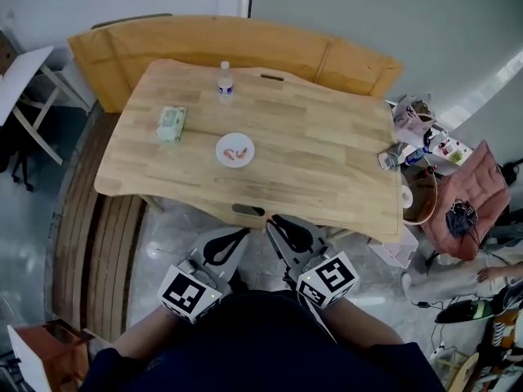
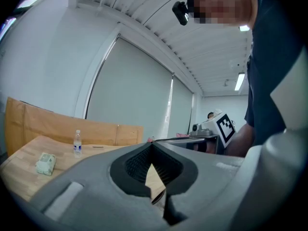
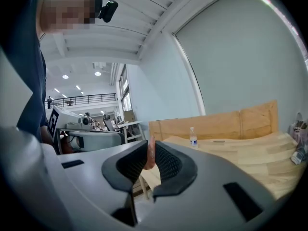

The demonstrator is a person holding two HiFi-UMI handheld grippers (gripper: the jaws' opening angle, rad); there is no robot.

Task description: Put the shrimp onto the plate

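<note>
My right gripper (image 1: 272,220) pinches a pink shrimp (image 3: 150,154); my left gripper (image 1: 244,233) is pressed together on nothing. The plate (image 1: 219,147) lies well ahead of the right gripper and slightly to its left.

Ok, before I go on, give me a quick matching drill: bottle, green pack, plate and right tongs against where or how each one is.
Things:
1 bottle
2 green pack
3 plate
4 right tongs

Places or states:
A shut on a pink shrimp
B middle of the table, more shrimp on it
C upright near the table's far edge
D lying flat on the table's left part

Pairs: 1-C, 2-D, 3-B, 4-A
</note>
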